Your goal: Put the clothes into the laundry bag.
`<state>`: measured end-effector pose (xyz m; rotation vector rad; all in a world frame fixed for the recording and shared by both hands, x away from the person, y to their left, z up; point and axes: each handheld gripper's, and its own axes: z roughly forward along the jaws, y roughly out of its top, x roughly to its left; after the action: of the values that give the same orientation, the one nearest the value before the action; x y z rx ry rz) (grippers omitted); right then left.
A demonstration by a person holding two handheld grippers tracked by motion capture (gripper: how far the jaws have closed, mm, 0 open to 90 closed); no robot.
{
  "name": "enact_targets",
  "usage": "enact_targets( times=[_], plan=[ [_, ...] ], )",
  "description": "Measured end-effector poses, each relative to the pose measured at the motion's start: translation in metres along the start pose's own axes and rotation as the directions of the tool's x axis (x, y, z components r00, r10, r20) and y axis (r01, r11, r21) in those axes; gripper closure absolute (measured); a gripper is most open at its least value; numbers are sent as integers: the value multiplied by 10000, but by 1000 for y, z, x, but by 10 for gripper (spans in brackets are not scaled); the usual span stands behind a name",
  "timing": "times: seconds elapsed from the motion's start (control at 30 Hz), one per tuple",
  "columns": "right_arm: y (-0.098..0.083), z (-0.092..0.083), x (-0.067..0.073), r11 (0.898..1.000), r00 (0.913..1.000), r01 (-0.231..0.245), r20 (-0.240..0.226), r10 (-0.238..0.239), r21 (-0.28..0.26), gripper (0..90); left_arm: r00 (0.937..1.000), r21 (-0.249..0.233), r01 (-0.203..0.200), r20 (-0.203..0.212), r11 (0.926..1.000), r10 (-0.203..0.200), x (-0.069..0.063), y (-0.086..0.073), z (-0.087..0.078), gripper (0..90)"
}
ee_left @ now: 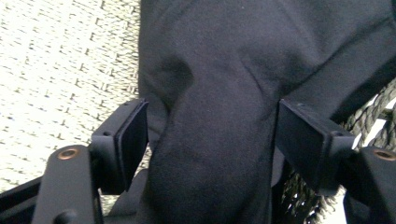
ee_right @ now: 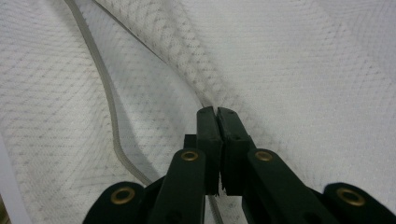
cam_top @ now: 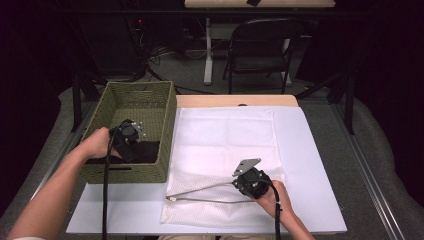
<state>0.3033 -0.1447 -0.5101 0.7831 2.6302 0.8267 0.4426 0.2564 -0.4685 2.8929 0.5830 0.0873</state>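
Note:
A green woven basket [cam_top: 165,115] stands at the table's left with a black cloth [cam_top: 149,150] inside. My left gripper [cam_top: 134,148] reaches down into it. In the left gripper view its jaws [ee_left: 210,135] stand apart around a raised fold of the black cloth [ee_left: 224,70], with a gap at the left pad [ee_left: 133,140]. A white mesh bag [cam_top: 225,135] lies flat mid-table. My right gripper [cam_top: 236,184] is shut on the upper layer of the bag's mouth and holds it lifted. Its closed tips [ee_right: 217,114] pinch a ridge of mesh [ee_right: 303,70]. The bag's grey edge band [ee_right: 100,79] curves at left.
The basket's pale woven wall [ee_left: 60,60] lies behind the cloth. The white table top [cam_top: 320,165] has bare room right of the bag. A folding chair [cam_top: 262,45] and a desk stand beyond the far edge.

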Motion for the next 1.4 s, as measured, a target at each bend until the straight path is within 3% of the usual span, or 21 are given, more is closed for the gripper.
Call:
enact_targets(
  times=[0.33,0.43,0.8,1.03,1.27,1.4],
  plan=[
    [0,0,1,10000,10000,-65,-67,65,30,881,9997,146,4,262,9999,-8,3,-1,3,326],
    [0,0,1,10000,10000,-66,-59,66,28,881,9994,321,-174,291,9993,165,3,0,3,338],
    [0,0,2,10000,10000,67,-13,-67,62,880,9993,314,-52,359,9995,41,5,-2,8,381],
    [0,0,3,9999,9999,81,-63,-81,90,880,9989,437,71,458,9990,-91,5,-2,11,501],
    [0,0,3,9999,10000,53,-48,-52,113,880,9988,117,70,475,9999,-75,6,-6,10,610],
    [0,1,2,9998,9999,108,-100,-107,145,880,9983,154,-174,564,9997,165,4,-6,7,661]
  ],
)
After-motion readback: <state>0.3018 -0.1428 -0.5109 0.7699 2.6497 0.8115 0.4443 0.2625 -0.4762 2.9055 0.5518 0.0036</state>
